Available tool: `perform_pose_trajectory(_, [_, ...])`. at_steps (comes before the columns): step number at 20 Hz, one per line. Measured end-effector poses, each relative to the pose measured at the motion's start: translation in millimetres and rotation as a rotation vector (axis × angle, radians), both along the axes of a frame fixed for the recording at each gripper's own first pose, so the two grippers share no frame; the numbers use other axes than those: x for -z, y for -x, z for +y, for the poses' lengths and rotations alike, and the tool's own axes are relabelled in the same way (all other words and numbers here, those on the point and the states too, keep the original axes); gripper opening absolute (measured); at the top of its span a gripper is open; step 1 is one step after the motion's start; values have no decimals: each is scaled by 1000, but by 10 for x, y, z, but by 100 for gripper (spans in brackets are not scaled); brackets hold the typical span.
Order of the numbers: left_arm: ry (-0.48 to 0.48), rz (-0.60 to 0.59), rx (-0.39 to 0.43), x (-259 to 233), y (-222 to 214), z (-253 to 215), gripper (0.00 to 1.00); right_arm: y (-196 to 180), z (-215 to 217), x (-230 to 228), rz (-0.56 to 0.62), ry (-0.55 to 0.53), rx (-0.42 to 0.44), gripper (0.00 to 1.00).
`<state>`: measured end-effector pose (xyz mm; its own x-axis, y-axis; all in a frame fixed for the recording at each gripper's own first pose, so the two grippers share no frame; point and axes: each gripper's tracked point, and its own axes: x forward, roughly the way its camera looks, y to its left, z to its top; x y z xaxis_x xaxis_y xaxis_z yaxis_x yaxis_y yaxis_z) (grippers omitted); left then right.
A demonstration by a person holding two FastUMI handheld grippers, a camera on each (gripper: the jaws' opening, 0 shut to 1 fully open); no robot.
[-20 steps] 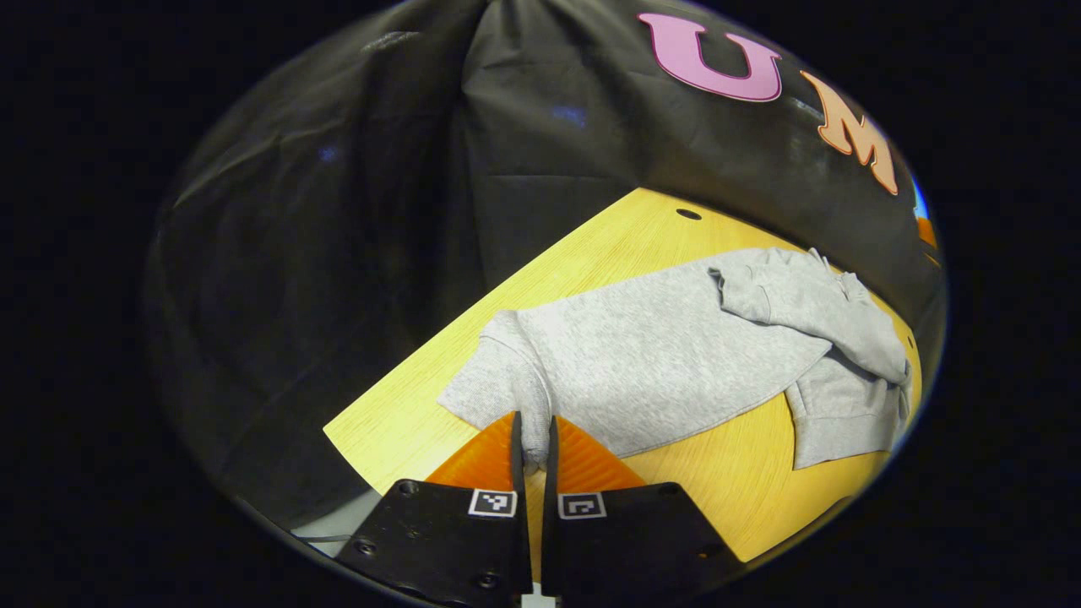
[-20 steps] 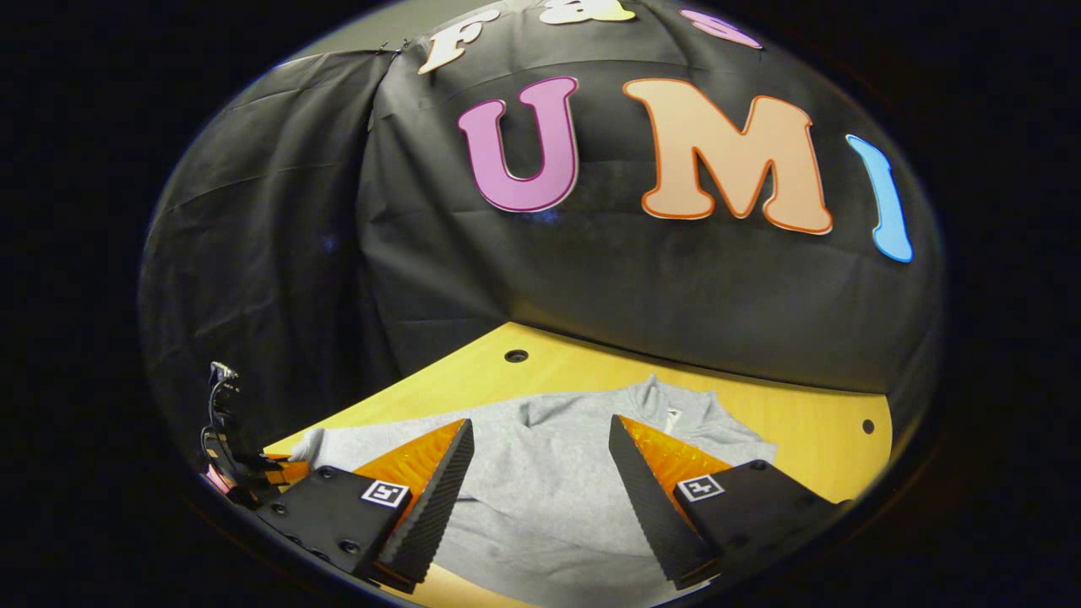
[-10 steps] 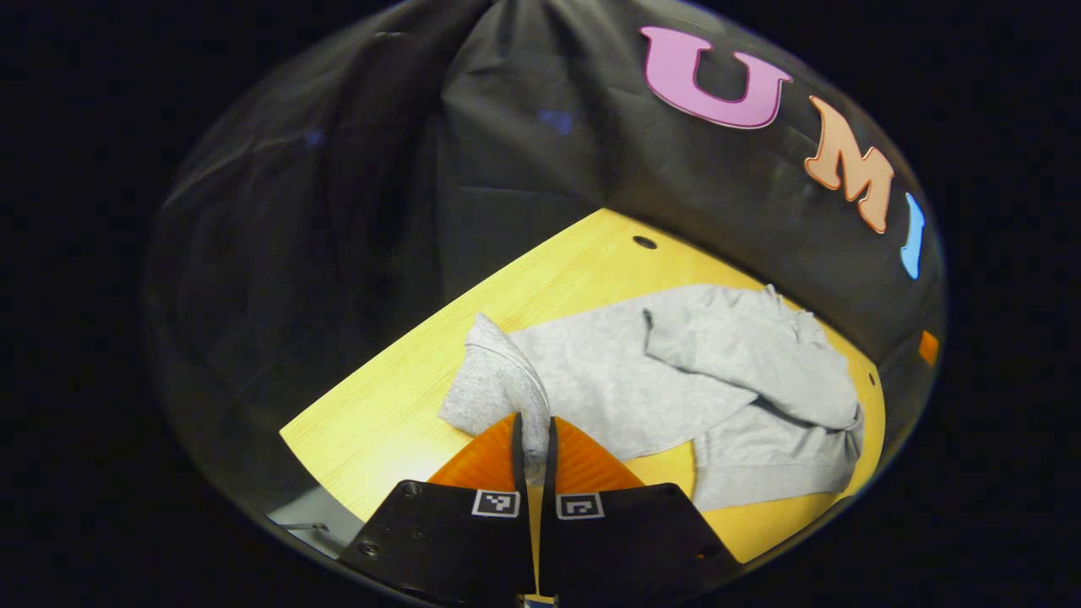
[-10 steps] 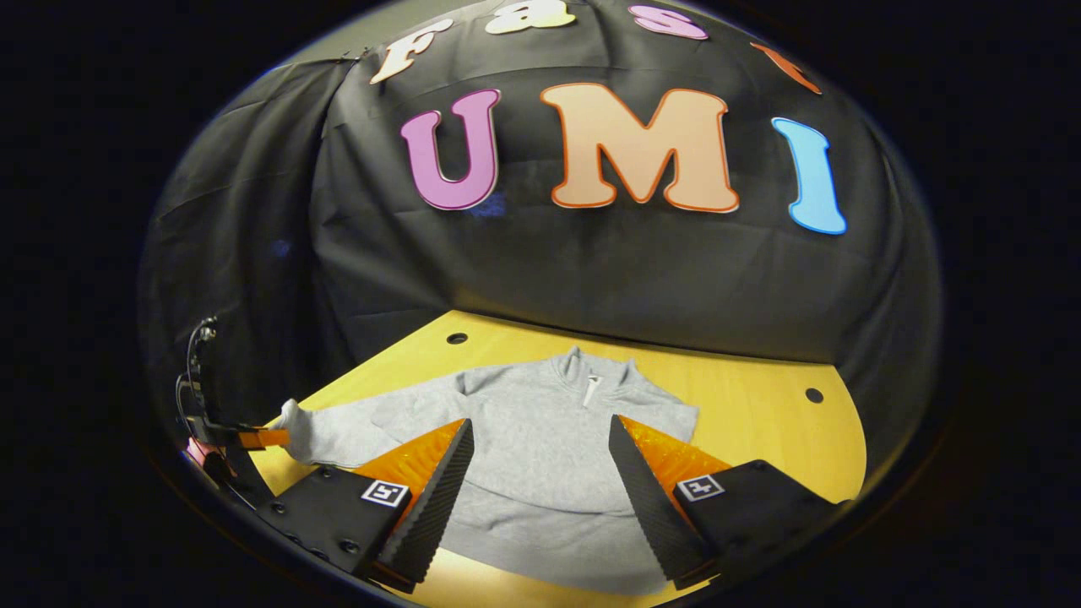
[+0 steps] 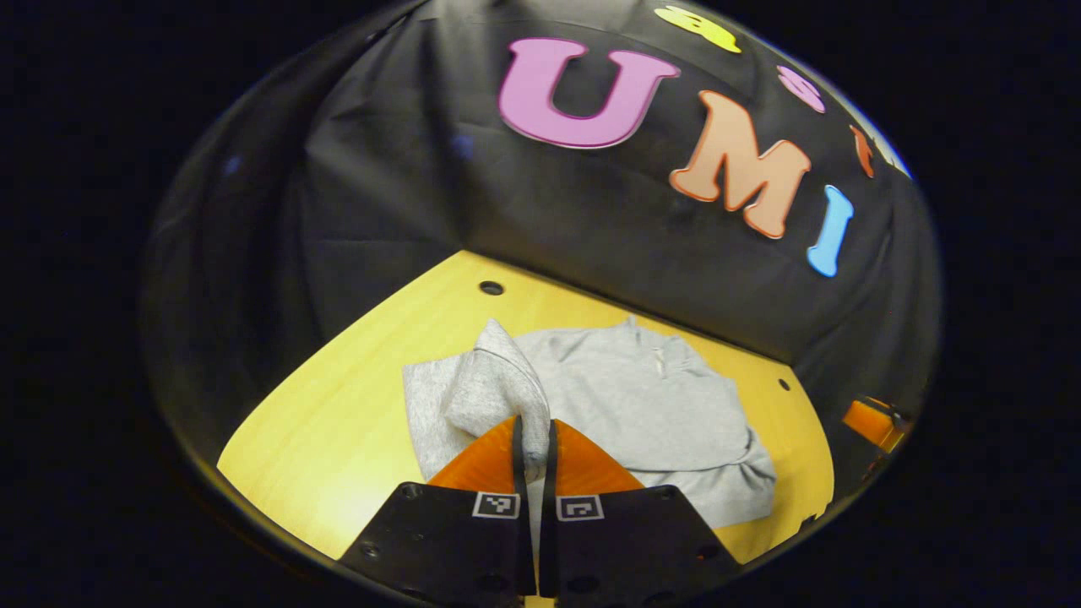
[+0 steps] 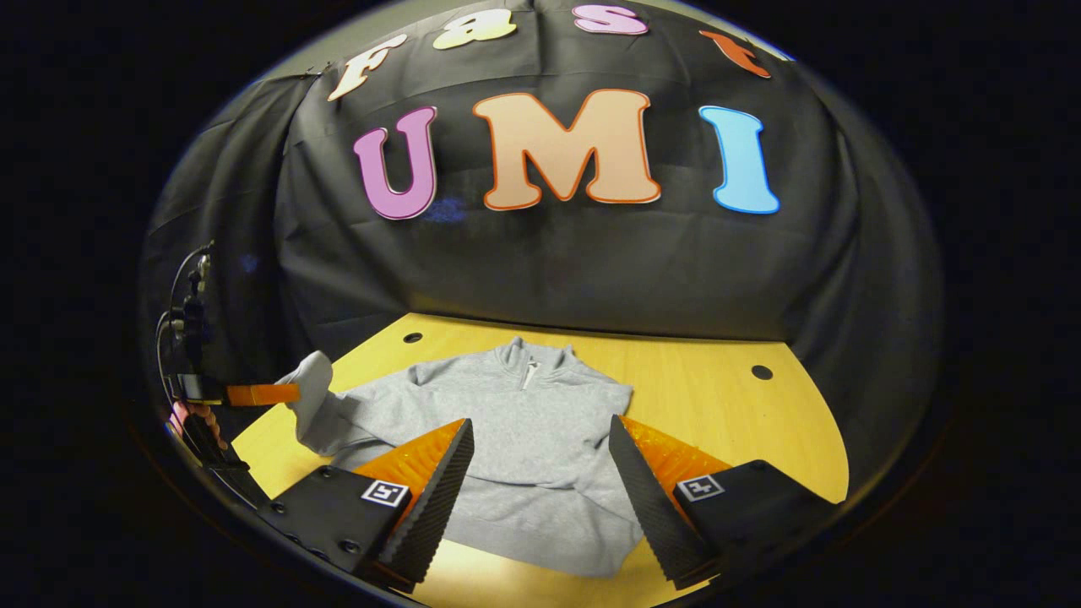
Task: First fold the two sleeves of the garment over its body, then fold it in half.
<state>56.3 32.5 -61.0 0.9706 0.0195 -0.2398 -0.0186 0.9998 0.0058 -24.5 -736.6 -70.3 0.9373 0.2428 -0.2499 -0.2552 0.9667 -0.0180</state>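
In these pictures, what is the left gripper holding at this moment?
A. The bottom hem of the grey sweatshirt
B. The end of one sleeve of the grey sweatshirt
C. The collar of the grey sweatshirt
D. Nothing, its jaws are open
B: in the left gripper view the left gripper has its jaws closed on the sleeve end of the grey sweatshirt, and the right gripper view shows that sleeve lifted off the wooden table.

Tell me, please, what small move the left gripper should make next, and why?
Probably carry the sleeve across over the sweatshirt body, then release it. The left gripper is shut on the cuff and holds it lifted above the table, while the other sleeve already lies folded. The right gripper hangs open.
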Motion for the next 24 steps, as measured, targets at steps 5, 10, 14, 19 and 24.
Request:
perform_pose_trajectory(5, [-30, -2, 179, -51, -367, -1001, 1, 57, -399, 24, -4, -7, 55, 99])
perform_pose_trajectory(10, [-45, 5, 324, -12, -609, -1847, 4, 76, -719, 98, 16, -20, 96, 97])
perform_pose_trajectory(14, [-77, 13, 425, 66, -812, -2413, 1, 64, -934, 135, 26, -27, 122, 97])
perform_pose_trajectory(19, [-118, 40, 502, 286, -1059, -2915, 1, -26, -1162, 186, 38, -50, 155, 99])
perform_pose_trajectory(24, [-209, 52, 581, 586, -1455, -3320, 2, -114, -1322, 333, 61, -16, 166, 99])
